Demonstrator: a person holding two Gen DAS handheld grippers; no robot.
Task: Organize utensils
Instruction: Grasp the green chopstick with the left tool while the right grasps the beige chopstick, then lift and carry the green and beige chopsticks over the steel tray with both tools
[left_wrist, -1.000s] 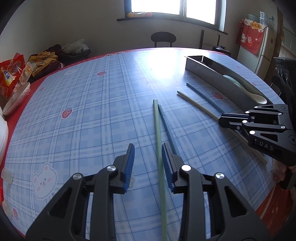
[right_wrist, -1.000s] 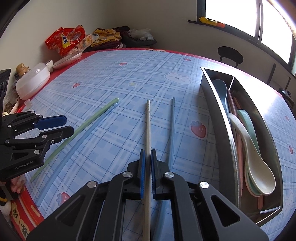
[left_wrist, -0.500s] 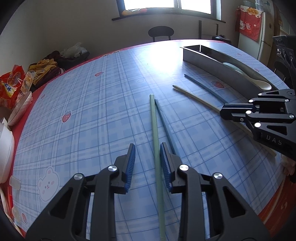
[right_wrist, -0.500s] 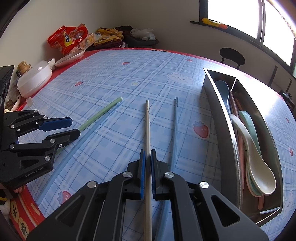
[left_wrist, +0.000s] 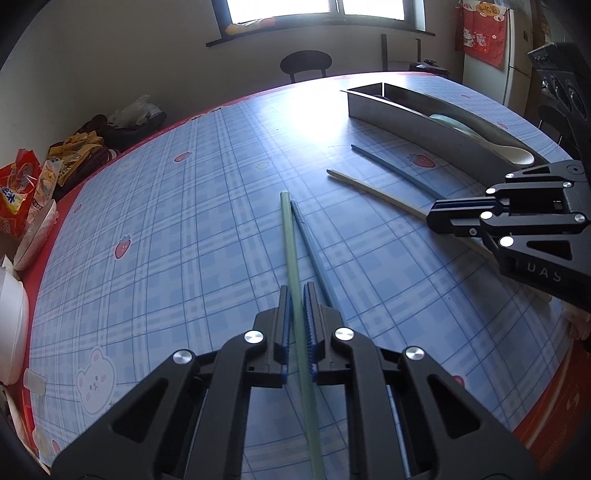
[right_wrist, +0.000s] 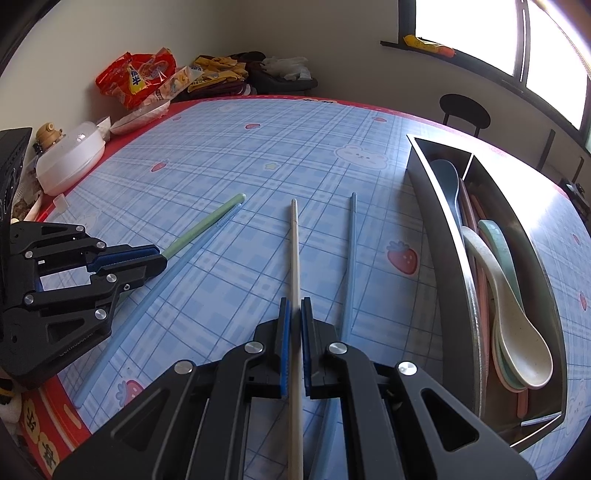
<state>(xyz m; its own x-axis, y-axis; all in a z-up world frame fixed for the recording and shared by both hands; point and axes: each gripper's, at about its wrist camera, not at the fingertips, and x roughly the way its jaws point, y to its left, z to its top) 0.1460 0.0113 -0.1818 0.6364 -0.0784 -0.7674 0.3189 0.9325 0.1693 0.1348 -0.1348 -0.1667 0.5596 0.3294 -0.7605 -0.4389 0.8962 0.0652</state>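
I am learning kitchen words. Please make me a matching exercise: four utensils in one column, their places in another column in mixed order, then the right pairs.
Things:
1. green chopstick
2. beige chopstick
3. white spoon
4. blue chopstick beside the tray

Places:
A. inside the tray
B. between the left gripper pads
C. loose on the table
D. between the right gripper pads

Pairs: 1-B, 2-D, 3-A, 4-C
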